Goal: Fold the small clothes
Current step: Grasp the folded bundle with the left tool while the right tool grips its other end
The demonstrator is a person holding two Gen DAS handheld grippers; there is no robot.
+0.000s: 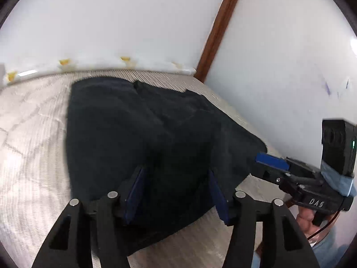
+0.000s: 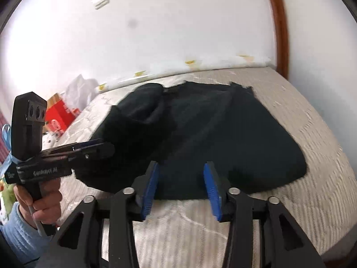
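One dark garment [image 1: 142, 134] spread on my one quilted mattress [image 1: 29, 134], my two grippers over its near edge, left gripper [image 1: 176, 192] spread, right gripper [image 2: 181, 187] spread, neither pinching cloth, one red box [image 2: 59, 116] beyond

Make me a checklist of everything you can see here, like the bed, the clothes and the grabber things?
Surface: quilted mattress, pale, patterned.
Job's things: dark garment lying on the mattress, one edge bunched up.
Clutter: red box and crumpled white plastic bag at the far end of the mattress.
Grippers: left gripper open, pads apart over the garment; right gripper open at the garment's near edge. Neither grips cloth.
Cables: thin dark cable under the right gripper's handle; white one under the left handle.
Surroundings: white wall, brown wooden trim.
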